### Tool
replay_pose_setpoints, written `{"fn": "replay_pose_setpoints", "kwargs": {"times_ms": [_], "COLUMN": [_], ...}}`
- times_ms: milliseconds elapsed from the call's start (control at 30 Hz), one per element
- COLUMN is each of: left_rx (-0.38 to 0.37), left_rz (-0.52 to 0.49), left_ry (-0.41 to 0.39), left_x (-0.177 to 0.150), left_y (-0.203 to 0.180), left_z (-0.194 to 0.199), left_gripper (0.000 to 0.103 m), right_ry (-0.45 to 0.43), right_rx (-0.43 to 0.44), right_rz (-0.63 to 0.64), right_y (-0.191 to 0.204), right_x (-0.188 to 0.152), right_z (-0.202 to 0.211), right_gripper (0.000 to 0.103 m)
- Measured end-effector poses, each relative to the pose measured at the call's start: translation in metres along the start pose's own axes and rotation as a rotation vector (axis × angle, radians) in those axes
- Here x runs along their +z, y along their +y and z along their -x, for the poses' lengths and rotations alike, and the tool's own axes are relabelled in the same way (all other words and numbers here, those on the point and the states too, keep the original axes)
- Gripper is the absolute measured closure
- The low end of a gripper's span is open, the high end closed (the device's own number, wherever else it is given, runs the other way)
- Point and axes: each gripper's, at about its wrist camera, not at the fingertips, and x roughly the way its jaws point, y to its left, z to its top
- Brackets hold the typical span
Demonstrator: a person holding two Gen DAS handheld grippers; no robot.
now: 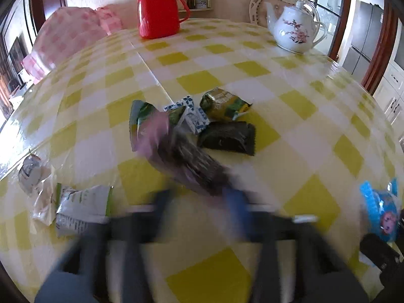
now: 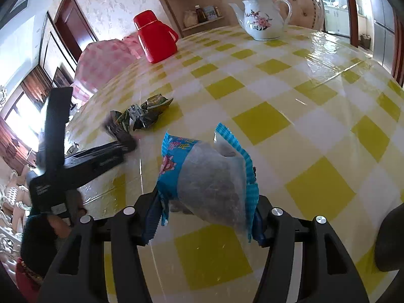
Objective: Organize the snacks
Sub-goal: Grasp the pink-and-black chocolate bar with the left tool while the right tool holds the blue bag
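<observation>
My left gripper (image 1: 202,202) is blurred with motion; a dark purple snack packet (image 1: 181,156) sits between its fingers, over the table near a pile of snacks: a green packet (image 1: 222,106), a blue-white packet (image 1: 194,116), a black packet (image 1: 227,136). Two pale packets (image 1: 75,207) lie at the left. My right gripper (image 2: 204,217) is shut on a blue-and-clear snack bag (image 2: 209,176), held above the table. The left gripper (image 2: 121,141) with its dark packet also shows in the right wrist view beside the pile (image 2: 141,113). The blue bag shows in the left wrist view (image 1: 381,212).
The table has a yellow-and-white checked cover (image 1: 290,139). A red thermos (image 1: 157,7) and a white flowered teapot (image 1: 293,30) stand at the far side. A pink checked bundle (image 1: 68,40) lies at the far left. An ornate chair (image 2: 303,2) stands behind the teapot.
</observation>
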Motion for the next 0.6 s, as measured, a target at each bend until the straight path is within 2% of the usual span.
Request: {"fn": "replay_pose_setpoints", "kwargs": {"times_ms": [100, 233, 300, 333, 367, 400, 433, 467, 533, 600], "left_rx": [-0.02, -0.034, -0.073, -0.137, -0.17, -0.156, -0.116, -0.091, -0.085, -0.043], "left_rz": [0.01, 0.018, 0.038, 0.066, 0.102, 0.122, 0.137, 0.141, 0.143, 0.176], "left_ry": [-0.003, -0.018, -0.022, -0.016, -0.016, -0.03, -0.073, -0.101, -0.09, -0.076], "left_x": [-0.008, -0.019, -0.023, -0.023, -0.023, -0.022, -0.021, -0.018, -0.011, -0.003], "left_y": [0.0, 0.001, 0.006, 0.01, 0.014, 0.016, 0.016, 0.015, 0.014, 0.017], "left_z": [0.005, 0.021, 0.029, 0.031, 0.032, 0.034, 0.038, 0.041, 0.038, 0.028], "left_gripper": [0.101, 0.102, 0.1, 0.094, 0.059, 0.013, 0.004, 0.004, 0.004, 0.004], "right_ry": [0.0, 0.0, -0.001, -0.003, -0.007, -0.009, -0.009, -0.005, 0.0, 0.001], "right_rx": [-0.018, -0.016, -0.021, -0.022, -0.026, -0.03, -0.033, -0.036, -0.035, -0.029], "right_rz": [0.032, 0.057, 0.047, 0.043, 0.042, 0.044, 0.046, 0.048, 0.048, 0.05], "right_y": [0.005, 0.01, 0.008, 0.008, 0.008, 0.009, 0.009, 0.009, 0.01, 0.011], "right_x": [-0.002, -0.003, -0.003, -0.003, -0.003, -0.003, -0.003, -0.003, -0.004, -0.003], "right_z": [-0.002, -0.003, -0.002, -0.002, -0.001, -0.001, -0.001, -0.002, -0.003, -0.003], "right_gripper": [0.046, 0.046, 0.046, 0.046, 0.046, 0.046, 0.046, 0.046, 0.046, 0.046]}}
